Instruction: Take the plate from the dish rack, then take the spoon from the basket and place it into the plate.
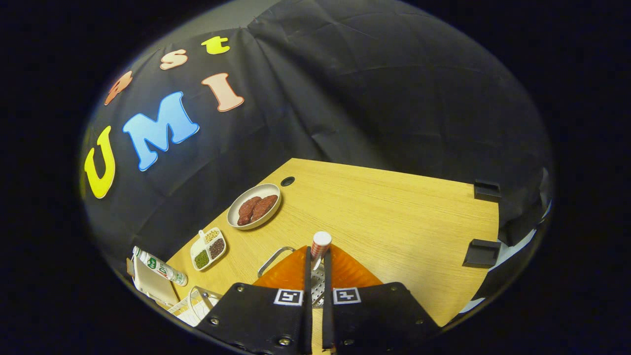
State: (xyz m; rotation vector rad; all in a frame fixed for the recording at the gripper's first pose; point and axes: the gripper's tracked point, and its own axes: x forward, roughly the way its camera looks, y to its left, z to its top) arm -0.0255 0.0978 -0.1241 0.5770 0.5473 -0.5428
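Spoon (pixel 320 246) sits between my fingers (pixel 307 276), and I see its red-and-white checked handle with a white tip sticking up just past them. My gripper (pixel 317 259) is closed tight on that handle, with both fingers pressing it from each side. Under the fingers I see the orange plate (pixel 352 273) lying on the table (pixel 394 222), and the spoon hangs right over it. In the thin gap between my fingers I see a bit of metal with small holes, but I cannot tell what it is. A grey wire handle (pixel 272 260) curves beside the plate. Near my fingers on one side is the white rack (pixel 194 305), with a white carton (pixel 160 268) lying over it. A bit farther off is a small white tray (pixel 209 249) with green, brown and pale bits in three parts. Beyond that is a round dish (pixel 254 206) holding two brown pieces of meat. Two black clips (pixel 483 252) sit at the far edge of the table.
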